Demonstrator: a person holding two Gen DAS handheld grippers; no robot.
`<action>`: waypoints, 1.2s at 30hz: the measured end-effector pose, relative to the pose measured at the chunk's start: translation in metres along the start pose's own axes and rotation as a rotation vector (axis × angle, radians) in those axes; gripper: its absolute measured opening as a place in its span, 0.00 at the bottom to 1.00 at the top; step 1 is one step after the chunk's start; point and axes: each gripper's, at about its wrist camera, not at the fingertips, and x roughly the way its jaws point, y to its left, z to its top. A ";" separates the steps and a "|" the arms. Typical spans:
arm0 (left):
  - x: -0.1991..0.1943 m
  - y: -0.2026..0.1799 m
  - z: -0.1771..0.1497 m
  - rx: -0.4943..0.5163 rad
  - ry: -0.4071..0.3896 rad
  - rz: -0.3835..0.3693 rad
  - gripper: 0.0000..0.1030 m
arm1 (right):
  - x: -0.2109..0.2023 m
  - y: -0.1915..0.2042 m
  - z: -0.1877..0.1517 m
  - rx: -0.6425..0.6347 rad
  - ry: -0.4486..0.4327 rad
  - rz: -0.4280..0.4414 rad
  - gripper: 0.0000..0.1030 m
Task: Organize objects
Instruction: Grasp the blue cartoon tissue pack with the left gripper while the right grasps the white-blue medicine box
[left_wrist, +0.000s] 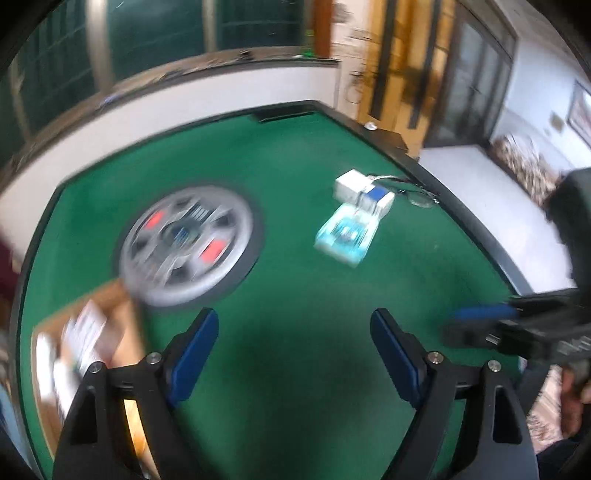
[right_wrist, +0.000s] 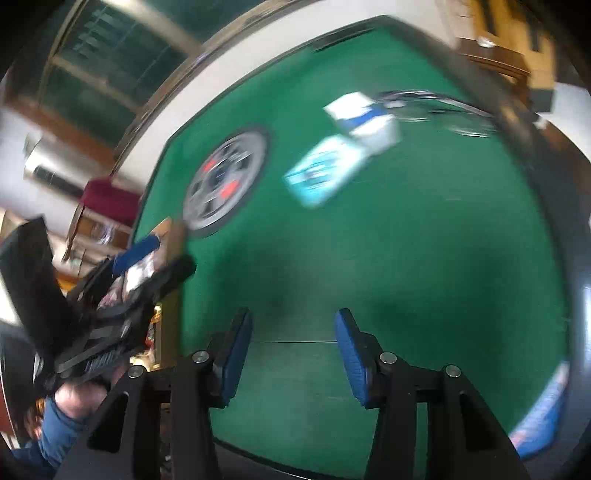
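Observation:
On the green felt table (left_wrist: 295, 177) a flat teal and white packet (left_wrist: 347, 236) lies far right of centre. A white and blue box (left_wrist: 364, 192) sits just behind it, touching it. Both appear blurred in the right wrist view: the packet (right_wrist: 325, 170) and the box (right_wrist: 369, 118). My left gripper (left_wrist: 294, 313) hangs open over bare felt, well short of the packet, nothing between its blue pads (left_wrist: 195, 354). My right gripper (right_wrist: 292, 313) is open too, narrower, over bare felt. Each gripper shows in the other's view, at the right edge (left_wrist: 458, 325) and the left edge (right_wrist: 162, 258).
A grey round panel (left_wrist: 188, 243) with red marks sits in the table's middle. A cardboard box (left_wrist: 85, 343) with several items stands at the near left. A thin cable or glasses (left_wrist: 417, 195) lies by the far right rim. A blue packet (right_wrist: 543, 417) lies at the near right edge.

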 end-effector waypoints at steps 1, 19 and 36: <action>0.008 -0.006 0.006 0.021 0.010 -0.010 0.81 | -0.005 -0.008 0.001 0.011 -0.005 -0.005 0.51; 0.155 -0.049 0.074 0.141 0.157 -0.033 0.65 | -0.050 -0.081 0.049 -0.023 -0.058 -0.064 0.58; 0.073 -0.017 -0.030 -0.256 0.120 -0.081 0.11 | 0.067 -0.003 0.161 -0.376 0.009 -0.229 0.63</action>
